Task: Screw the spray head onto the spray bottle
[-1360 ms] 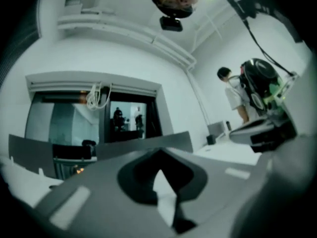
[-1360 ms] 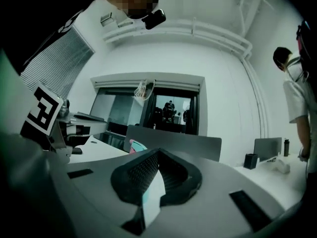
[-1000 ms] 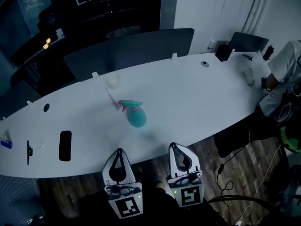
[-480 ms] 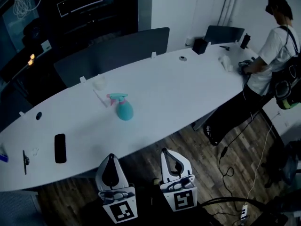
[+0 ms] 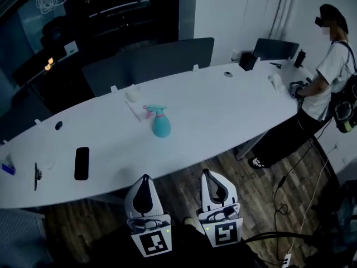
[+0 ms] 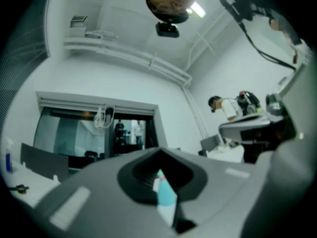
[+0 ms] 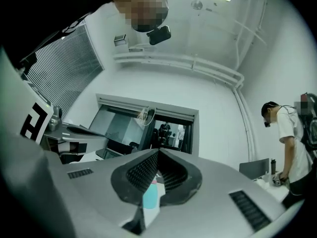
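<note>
Your left gripper (image 5: pixel 144 178) and right gripper (image 5: pixel 207 173) are both clenched on nothing, short of the table (image 5: pixel 234 113). The spray bottle (image 5: pixel 162 126) stands upright mid-table, well apart from them. Reach in with 2 closed jaws and you'll likely tip it over rather than grip it.

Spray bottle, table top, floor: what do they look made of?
Spray bottle: probably plastic; opaque teal, smooth rounded body with little glare.
Table: smooth white top with an even, faint sheen; laminate or painted board, can't tell which.
Floor: wood-look planks, with brown grain and seams visible; real wood or vinyl is open.
</note>
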`<state>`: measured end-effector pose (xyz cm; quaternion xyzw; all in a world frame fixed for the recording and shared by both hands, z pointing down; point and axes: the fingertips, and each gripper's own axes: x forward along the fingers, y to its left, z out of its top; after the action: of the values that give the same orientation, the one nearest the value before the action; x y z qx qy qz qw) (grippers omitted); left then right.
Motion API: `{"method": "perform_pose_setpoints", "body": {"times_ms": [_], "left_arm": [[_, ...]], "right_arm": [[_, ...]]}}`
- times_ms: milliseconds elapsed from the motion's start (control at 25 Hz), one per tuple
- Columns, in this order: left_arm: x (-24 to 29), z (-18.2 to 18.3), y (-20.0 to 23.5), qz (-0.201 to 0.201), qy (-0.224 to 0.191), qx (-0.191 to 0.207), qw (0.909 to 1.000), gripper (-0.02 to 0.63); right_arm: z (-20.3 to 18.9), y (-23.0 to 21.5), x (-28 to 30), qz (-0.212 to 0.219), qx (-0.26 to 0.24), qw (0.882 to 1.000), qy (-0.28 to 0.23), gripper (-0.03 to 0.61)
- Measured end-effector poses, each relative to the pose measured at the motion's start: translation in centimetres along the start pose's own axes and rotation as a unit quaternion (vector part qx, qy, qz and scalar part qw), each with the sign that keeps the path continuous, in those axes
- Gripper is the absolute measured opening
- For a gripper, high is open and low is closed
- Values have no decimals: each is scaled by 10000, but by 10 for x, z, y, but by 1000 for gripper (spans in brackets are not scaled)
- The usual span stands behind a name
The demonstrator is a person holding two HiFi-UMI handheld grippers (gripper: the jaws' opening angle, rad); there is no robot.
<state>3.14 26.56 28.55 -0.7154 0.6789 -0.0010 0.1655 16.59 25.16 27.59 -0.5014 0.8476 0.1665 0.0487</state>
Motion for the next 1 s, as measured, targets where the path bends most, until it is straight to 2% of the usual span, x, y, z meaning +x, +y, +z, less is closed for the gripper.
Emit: {"method": "perform_pose_setpoints", "body": {"times_ms": [280,480,1000], "left_arm": [[-5,1,9,176,-5,101,9998,3],[-2,8,11,113,-92,224,9996,3],[3,1,10,66,-42,184,9998,2]], "right_arm": [[-1,19,3,323,69,9995,-21,5],[5,21,9,326,10,9994,-84,5],[1,22,15,369,-76,9993,-20,5]]}}
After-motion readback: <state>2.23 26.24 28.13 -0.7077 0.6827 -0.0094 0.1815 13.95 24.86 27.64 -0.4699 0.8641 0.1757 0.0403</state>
